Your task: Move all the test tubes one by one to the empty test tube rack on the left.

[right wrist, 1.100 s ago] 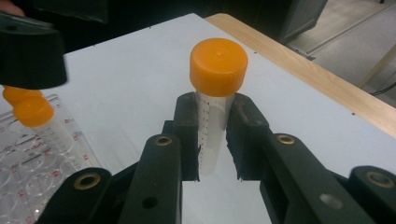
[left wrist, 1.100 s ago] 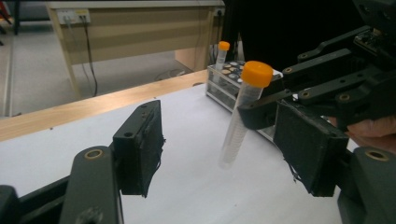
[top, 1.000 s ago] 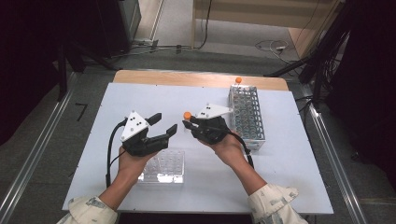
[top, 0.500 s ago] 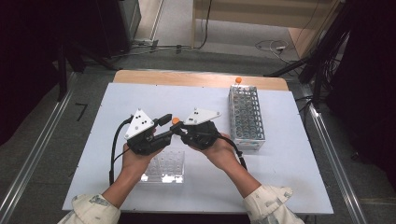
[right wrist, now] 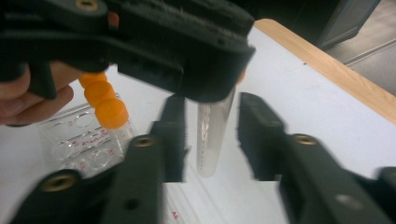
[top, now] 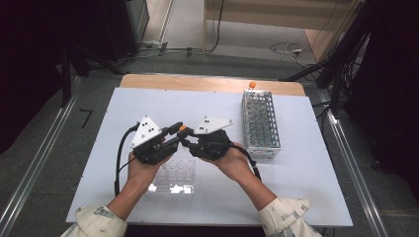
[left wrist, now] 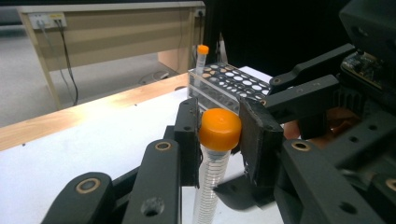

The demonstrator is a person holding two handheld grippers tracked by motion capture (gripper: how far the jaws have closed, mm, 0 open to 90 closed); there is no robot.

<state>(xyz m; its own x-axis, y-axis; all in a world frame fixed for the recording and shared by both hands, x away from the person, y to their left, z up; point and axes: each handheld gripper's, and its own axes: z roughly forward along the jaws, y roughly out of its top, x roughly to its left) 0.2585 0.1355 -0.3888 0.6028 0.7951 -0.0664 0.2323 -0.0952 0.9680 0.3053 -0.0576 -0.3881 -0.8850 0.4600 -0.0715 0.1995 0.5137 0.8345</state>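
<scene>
Presently held above the middle of the white table (top: 306, 197), over the near clear rack (top: 173, 178): one capped tube (left wrist: 215, 154), clear, graduated, orange cap up, upright. Clamped just under the cap between the pads of the left gripper (top: 174, 134), jaws just closed onto it. Flanked lower down by the right gripper (right wrist: 210, 135), jaws just opened, parted either side of the tube's lower end with bare gaps showing, not pressing. Tube top hidden in the right gripper view behind the left gripper's black body; tube bottom cut off at the frame edge in the left gripper view; in the high view reduced to an orange speck between the two gripper tips. Near clear rack partly covered by both hands and forearms in the high view, its wells hard to count; in the right gripper view carrying a short row of orange-capped tubes (right wrist: 103, 100), blurred, tally uncertain. Perforated rack (top: 260, 123) standing well apart toward the right, one lone orange-capped tube (top: 252, 85) upright at its far end. Wooden strip (top: 212, 83) along the far table edge. Open white surface to the left and far side of the hands; narrower margin between the perforated rack and the right edge.
</scene>
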